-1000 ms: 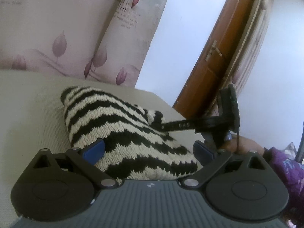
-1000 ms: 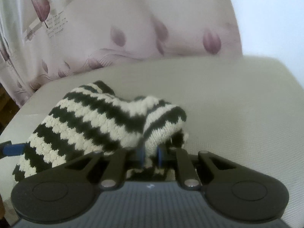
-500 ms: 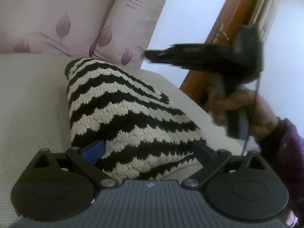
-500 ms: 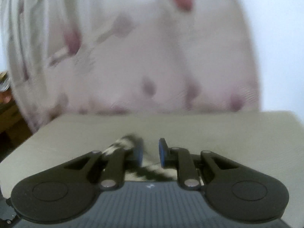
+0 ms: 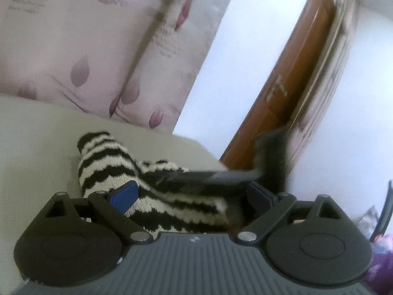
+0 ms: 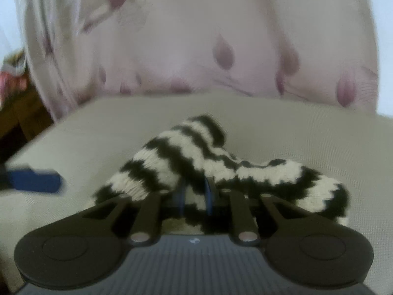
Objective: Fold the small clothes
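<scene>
A: Where does the knitted garment (image 6: 196, 157) lie?

B: On the beige tabletop (image 6: 307, 132), bunched up, black and cream stripes running across it. In the right wrist view it sits in the near middle, with one roll reaching off to the right and a hump rising toward the far side.

A: And the right claw (image 6: 195, 194)?

B: Nearly closed, its two blue pads pinching a fold of the knit; fabric shows between the pads and spills over them. That grip is plain only in the right wrist view.

A: What does the left wrist view add?

B: It shows the left claw (image 5: 194, 191) spread wide, its jaws having just been closing a little, with the garment (image 5: 105, 162) lying between them. I cannot tell whether the blue left pad touches the knit beside it; the right pad stands apart from the fabric. It also shows the right claw (image 5: 186, 175) from the side, a dark blurred bar reaching in from the right across the near part of the knit.

A: Anything else only there?

B: A brown wooden door (image 5: 282, 93) at the far right against a white wall (image 5: 245, 49), and a scrap of purple sleeve (image 5: 380, 265) at the near right edge.

A: And only in the right view?

B: One blue pad of the left claw (image 6: 34, 180) pokes in at the left edge, over the tabletop, well clear of the garment there. Both views show the pink curtain (image 6: 196, 36) with purple leaves behind the tabletop.
</scene>
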Demonstrator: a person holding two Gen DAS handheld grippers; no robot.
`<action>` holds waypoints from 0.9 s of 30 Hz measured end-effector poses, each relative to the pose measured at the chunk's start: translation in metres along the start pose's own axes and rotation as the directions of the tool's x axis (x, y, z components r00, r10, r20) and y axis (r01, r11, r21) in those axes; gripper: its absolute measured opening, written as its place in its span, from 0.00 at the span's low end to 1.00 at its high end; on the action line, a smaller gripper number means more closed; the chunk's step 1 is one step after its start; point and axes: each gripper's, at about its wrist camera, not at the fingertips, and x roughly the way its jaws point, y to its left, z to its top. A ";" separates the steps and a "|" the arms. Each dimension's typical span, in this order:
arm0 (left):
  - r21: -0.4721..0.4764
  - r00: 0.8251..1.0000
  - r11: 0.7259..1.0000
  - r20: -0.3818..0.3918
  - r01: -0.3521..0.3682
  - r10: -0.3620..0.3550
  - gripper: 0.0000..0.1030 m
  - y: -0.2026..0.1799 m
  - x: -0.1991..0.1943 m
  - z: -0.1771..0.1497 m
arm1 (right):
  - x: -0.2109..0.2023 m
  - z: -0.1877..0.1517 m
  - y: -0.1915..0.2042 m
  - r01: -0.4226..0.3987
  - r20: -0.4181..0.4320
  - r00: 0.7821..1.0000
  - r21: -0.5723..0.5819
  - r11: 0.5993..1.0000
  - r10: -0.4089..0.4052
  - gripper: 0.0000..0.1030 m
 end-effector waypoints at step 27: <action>-0.017 0.996 0.997 0.042 -0.074 0.075 0.86 0.005 -0.016 -0.030 | -0.125 -0.107 0.010 0.132 0.149 0.980 0.005 0.991 -0.131 0.16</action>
